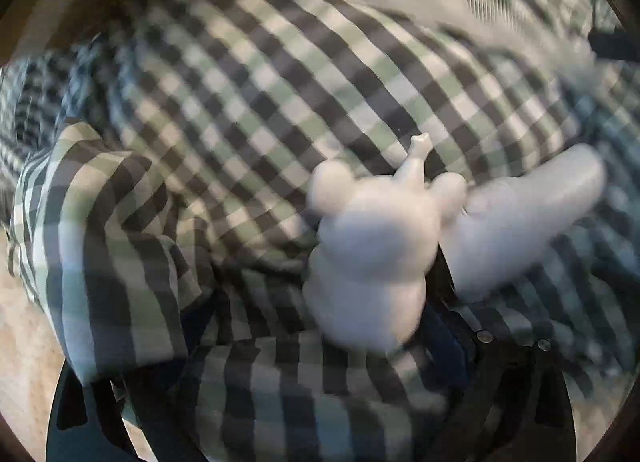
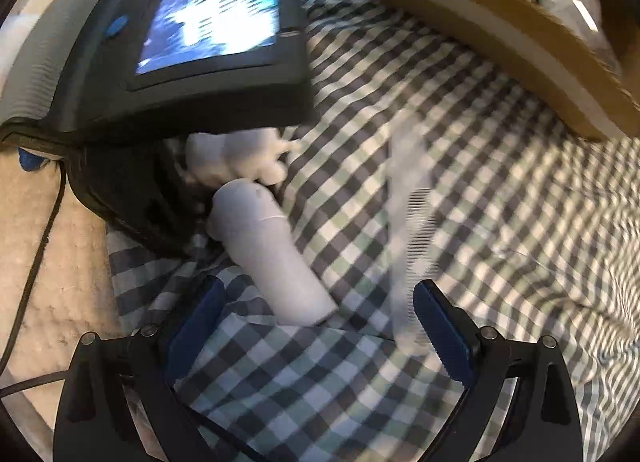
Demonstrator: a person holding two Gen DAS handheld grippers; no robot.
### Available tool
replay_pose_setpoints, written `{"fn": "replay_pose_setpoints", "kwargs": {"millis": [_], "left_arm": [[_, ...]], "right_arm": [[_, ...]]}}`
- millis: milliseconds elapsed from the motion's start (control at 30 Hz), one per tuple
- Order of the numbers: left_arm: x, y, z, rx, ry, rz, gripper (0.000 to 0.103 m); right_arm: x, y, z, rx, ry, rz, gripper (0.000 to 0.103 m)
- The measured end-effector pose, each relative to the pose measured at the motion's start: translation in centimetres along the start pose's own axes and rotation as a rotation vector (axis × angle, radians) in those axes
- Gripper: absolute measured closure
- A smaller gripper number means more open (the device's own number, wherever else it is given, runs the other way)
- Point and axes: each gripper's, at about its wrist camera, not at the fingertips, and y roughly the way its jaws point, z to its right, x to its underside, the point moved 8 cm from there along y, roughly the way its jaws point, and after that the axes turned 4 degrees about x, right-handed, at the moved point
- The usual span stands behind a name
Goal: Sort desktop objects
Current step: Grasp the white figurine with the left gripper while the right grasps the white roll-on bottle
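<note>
In the left wrist view a white rounded figurine [image 1: 372,246] fills the middle, blurred and very close. It lies between the wide-set fingers of my left gripper [image 1: 326,282], close to the right finger [image 1: 442,274]. The jaws look open. A white cylinder bottle [image 1: 520,222] lies just right of it. In the right wrist view the same figurine [image 2: 240,158] sits under the left gripper's body [image 2: 120,190]. The bottle [image 2: 272,254] points at my open right gripper [image 2: 320,284], its near end between the blue fingertips. A clear comb [image 2: 416,230] lies by the right finger [image 2: 444,330].
A checked cloth [image 2: 500,202] covers the surface, with folds [image 1: 120,222] on the left. A cardboard box [image 2: 500,42] with mixed items stands at the back right. The left gripper's lit screen [image 2: 212,10] and a black cable [image 2: 36,262] are at the left, over beige carpet [image 2: 60,302].
</note>
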Motion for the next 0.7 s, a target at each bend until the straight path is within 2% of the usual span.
{"fn": "replay_pose_setpoints", "kwargs": {"millis": [67, 100, 133, 167, 200, 233, 267, 333, 400, 467, 533, 633, 700], "left_arm": [[-0.5, 0.3, 0.5, -0.015, 0.005, 0.016, 0.010], [-0.7, 0.2, 0.5, -0.004, 0.000, 0.027, 0.017], [-0.7, 0.2, 0.5, 0.021, -0.011, 0.043, 0.030], [-0.7, -0.1, 0.4, 0.040, -0.026, 0.057, 0.038], [-0.5, -0.3, -0.5, 0.051, -0.047, 0.068, 0.054], [-0.3, -0.6, -1.2, 0.055, -0.073, 0.081, 0.064], [-0.1, -1.0, -1.6, 0.063, -0.089, 0.096, 0.068], [0.2, -2.0, -2.3, 0.067, -0.120, 0.133, 0.083], [0.5, -2.7, -2.9, 0.072, -0.150, 0.161, 0.091], [0.8, -3.3, -3.4, 0.084, -0.179, 0.188, 0.093], [1.1, -3.9, -3.6, 0.096, -0.192, 0.214, 0.094], [1.8, -4.4, -3.3, 0.107, -0.165, 0.236, 0.094], [1.2, -5.3, -2.3, 0.090, -0.129, 0.263, 0.090]], "right_arm": [[-0.2, 0.5, -0.5, -0.004, -0.022, -0.013, 0.007], [-0.4, 0.7, -0.8, -0.006, -0.028, -0.015, 0.007], [-0.6, 1.0, -0.8, -0.006, -0.024, -0.020, 0.007], [-0.7, 1.3, -0.9, -0.005, -0.020, -0.027, 0.007], [-0.8, 1.6, -1.0, -0.004, -0.021, -0.037, 0.007], [-0.8, 1.9, -1.2, 0.000, -0.036, -0.049, 0.011], [-0.8, 2.2, -1.4, 0.000, -0.046, -0.058, 0.014], [-0.6, 2.3, -1.9, -0.019, -0.059, -0.069, 0.039], [-0.5, 1.9, -2.4, -0.038, -0.065, -0.058, 0.049], [-0.4, 1.5, -2.4, -0.035, -0.049, -0.045, 0.052], [-0.2, 0.6, -1.9, -0.053, -0.007, -0.023, 0.065], [0.2, -1.1, -0.7, -0.104, 0.079, 0.014, 0.068], [0.4, -2.1, -0.1, -0.126, 0.115, 0.037, 0.069]]}}
